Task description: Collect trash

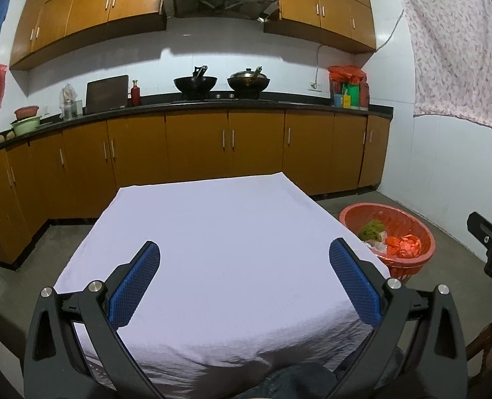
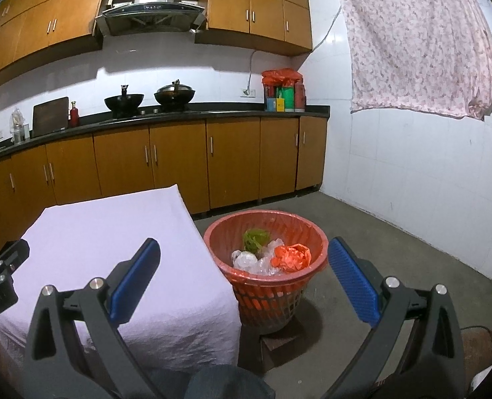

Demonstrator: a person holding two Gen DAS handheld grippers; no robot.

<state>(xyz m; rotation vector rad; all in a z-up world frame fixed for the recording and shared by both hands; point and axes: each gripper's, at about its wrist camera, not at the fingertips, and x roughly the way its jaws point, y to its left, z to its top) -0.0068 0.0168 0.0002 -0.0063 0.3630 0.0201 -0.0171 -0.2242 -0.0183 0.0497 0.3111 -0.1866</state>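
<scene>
A table [image 1: 229,232] under a pale cloth fills the foreground, with wooden cabinets [image 1: 196,146] and two woks [image 1: 195,83] on the counter behind. A red basket [image 2: 315,232] stands on the floor just beside the table's right edge. It holds the trash [image 2: 272,256]: crumpled orange plastic, clear wrap, a green bag. The left gripper [image 1: 244,257] hangs over the cloth, wide open and holding nothing; the right gripper [image 2: 244,256], likewise spread and empty, hangs before the basket.
</scene>
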